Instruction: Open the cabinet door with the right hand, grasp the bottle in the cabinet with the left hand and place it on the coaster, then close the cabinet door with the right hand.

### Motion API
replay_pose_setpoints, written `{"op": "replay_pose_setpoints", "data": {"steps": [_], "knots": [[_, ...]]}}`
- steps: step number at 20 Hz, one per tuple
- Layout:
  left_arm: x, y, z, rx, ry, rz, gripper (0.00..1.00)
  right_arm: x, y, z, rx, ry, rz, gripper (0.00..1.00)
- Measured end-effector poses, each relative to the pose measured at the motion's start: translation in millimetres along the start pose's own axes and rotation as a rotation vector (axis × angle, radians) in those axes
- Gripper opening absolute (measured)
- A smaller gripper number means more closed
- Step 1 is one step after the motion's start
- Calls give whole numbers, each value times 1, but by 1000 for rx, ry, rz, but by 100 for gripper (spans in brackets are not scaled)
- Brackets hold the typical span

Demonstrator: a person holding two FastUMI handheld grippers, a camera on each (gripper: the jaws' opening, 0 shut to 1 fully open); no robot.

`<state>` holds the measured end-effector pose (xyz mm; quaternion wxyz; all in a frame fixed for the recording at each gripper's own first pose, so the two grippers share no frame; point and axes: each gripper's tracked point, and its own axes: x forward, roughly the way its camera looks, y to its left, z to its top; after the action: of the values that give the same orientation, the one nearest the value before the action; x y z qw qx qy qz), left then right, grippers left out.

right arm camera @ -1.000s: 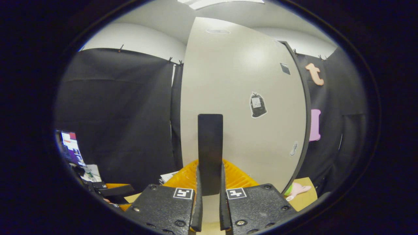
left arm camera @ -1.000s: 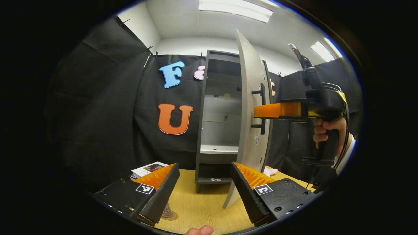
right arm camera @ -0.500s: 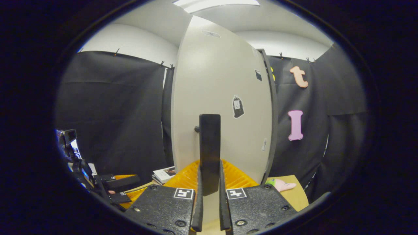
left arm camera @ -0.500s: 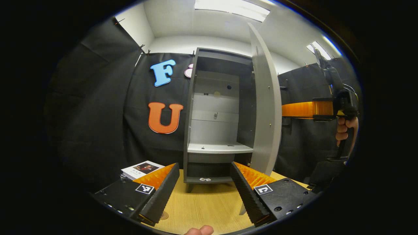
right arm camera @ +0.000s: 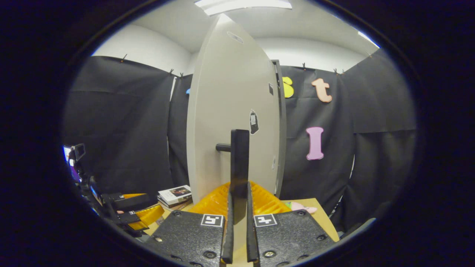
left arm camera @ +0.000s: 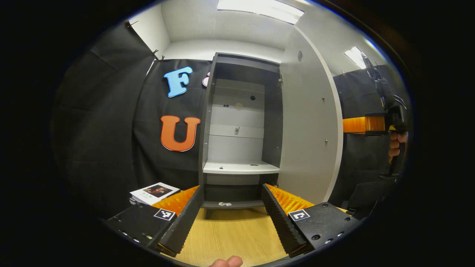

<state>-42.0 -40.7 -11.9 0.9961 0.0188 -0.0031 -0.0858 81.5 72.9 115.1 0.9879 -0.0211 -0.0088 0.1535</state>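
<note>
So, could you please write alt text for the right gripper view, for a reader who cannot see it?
The right gripper is shut on the black handle of a pale cabinet door, which stands open, edge toward the camera. Books lie on the wooden table at lower left, and a pink toy at right.

no text can be read on the door stickers [right arm camera: 254, 121] or book [left arm camera: 154, 191]
</note>
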Motion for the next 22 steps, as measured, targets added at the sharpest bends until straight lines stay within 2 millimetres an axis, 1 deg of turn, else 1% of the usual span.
{"op": "replay_pose_setpoints", "data": {"steps": [5, 11, 15, 17, 19, 22], "knots": [[2, -10, -1, 7, -1, -16, 95, 0, 0, 0, 2, -5, 5, 16], [2, -10, 6, 17, -14, -13, 95, 1, -1, 0, 4, -6, 2, 16], [-1, -7, 6, 9, -13, -8, 95, 5, 5, -1, -31, -8, 8, 16], [-5, -3, 6, 6, -16, -2, 95, 9, 16, -1, -40, -13, 30, 16], [-11, 0, 8, 7, -25, 6, 95, 18, 32, 0, -40, -22, 72, 17], [-23, 14, 9, 21, -27, 39, 95, 42, 65, 1, -29, -52, 140, 17]]}}
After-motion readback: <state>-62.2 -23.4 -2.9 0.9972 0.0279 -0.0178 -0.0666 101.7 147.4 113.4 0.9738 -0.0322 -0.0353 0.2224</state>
